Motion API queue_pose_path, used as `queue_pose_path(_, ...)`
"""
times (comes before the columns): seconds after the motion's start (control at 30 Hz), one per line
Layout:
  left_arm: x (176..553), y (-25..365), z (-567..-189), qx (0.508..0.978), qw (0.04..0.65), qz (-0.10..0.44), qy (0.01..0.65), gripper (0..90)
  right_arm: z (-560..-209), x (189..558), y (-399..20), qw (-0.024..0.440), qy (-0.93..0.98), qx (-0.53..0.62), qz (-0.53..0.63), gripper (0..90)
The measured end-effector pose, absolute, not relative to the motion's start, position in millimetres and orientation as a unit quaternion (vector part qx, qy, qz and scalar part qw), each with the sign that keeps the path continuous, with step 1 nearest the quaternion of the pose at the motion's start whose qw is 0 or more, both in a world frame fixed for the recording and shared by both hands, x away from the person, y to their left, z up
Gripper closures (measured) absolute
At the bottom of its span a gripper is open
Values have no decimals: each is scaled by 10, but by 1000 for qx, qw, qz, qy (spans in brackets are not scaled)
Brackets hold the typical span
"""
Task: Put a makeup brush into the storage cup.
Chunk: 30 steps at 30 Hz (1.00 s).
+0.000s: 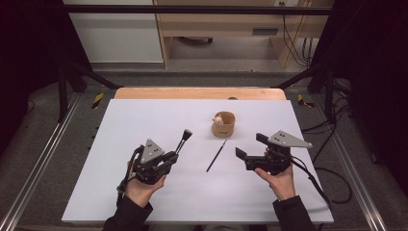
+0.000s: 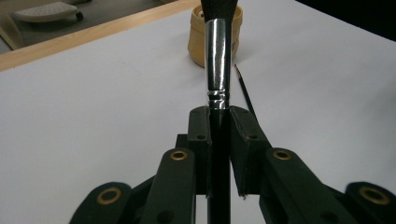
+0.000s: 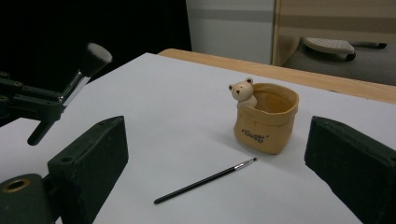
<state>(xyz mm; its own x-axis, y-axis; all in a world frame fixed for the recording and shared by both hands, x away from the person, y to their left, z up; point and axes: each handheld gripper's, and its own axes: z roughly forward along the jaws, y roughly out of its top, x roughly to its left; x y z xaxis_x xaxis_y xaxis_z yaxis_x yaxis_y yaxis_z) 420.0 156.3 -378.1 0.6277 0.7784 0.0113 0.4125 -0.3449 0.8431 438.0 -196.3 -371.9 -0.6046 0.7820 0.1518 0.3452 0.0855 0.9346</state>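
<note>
White worktop (image 1: 144, 125): left tongs (image 2: 219, 116) pinch the light, stiff makeup brush (image 2: 218, 60) on its black handle, right tongs (image 3: 215, 154) spread wide over the thin liner brush (image 3: 205, 180) beside the bear pot (image 3: 266, 116)

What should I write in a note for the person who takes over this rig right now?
Left gripper: shut on the makeup brush handle, bristles forward, lifted off the table.
Right gripper: open, holds nothing, aimed toward the thin brush.
Thin brush lies flat on the white table, just in front of the bear pot.
Pot stands upright, with no brush in it.
Probably left: put both brushes into the pot.
</note>
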Motion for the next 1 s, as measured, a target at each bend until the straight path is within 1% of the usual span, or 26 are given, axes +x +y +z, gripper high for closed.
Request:
queue_pose_path(0.37,4270,1474,-3754,778,451,218,380,789,-3651,4403,-1864,191,701,399,559,65)
queue_pose_path(0.4,4289,1455,-3757,774,461,220,375,789,-3637,4407,-1836,189,698,401,562,66)
queue_pose_path(0.43,4279,1452,-3752,775,455,219,380,789,-3637,4407,-1836,189,698,401,562,66)
queue_pose_path(0.53,4281,1416,-3758,769,462,218,384,789,-3618,4409,-1807,187,699,397,564,67)
queue_pose_path(1.0,4261,1244,-3751,764,479,217,375,789,-3559,4396,-1689,169,695,389,581,71)
